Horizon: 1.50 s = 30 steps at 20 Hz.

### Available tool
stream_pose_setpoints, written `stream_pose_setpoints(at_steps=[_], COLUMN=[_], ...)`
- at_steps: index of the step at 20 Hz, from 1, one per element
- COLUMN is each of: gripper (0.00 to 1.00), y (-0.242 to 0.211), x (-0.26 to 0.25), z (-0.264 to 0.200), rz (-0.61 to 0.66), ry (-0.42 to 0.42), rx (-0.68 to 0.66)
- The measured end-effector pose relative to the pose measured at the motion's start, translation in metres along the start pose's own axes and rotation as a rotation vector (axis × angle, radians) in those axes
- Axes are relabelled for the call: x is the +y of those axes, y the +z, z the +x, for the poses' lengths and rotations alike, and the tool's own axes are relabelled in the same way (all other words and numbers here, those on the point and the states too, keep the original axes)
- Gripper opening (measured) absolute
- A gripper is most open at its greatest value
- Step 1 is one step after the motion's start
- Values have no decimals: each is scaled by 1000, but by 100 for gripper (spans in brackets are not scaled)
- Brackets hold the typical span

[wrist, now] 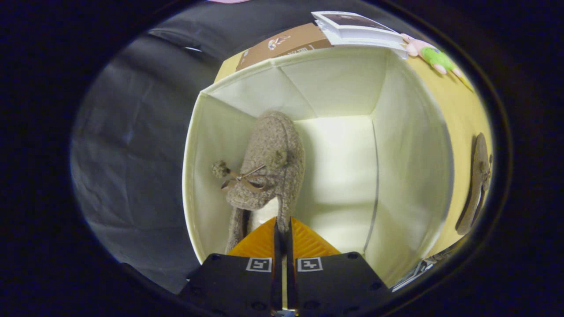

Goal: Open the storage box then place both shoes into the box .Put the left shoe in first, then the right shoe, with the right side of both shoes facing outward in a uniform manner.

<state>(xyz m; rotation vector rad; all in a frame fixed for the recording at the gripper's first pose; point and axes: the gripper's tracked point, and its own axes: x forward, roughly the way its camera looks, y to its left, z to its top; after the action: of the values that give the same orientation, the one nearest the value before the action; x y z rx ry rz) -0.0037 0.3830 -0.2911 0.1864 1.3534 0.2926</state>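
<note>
Step 1 of the loading is in hand, I judge: my gripper point(282, 229) is pressed together on the heel rim of 1 shoe point(269, 167), holding it inside the open box point(414, 145) against the left wall. Its long axis runs away from me, toe pointing down toward the box floor, bow on the upper facing me. Shoe 2 point(478, 185) lies on the table point(462, 110) just right of the box. Next I'd need to lower, spread the fingers, lift clear and swing right for it.

Shoe point(269, 171) heel hidden behind tool point(282, 229), apparently gripped.
</note>
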Motion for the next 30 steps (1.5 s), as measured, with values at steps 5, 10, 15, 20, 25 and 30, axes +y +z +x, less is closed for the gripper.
stream_pose_setpoints(at_steps=[5,10,15,20,25,30], gripper=[72,100,100,100,99,99], y=[17,14,7,3,2,8], x=[15,-2,-36,-102,-179,-252], z=[-31,-83,-146,-191,-215,-233], rz=[-26,-42,-36,-88,-66,-18], ry=[103,144,193,129,21,-78], rx=[-61,-47,-56,-78,-97,-122])
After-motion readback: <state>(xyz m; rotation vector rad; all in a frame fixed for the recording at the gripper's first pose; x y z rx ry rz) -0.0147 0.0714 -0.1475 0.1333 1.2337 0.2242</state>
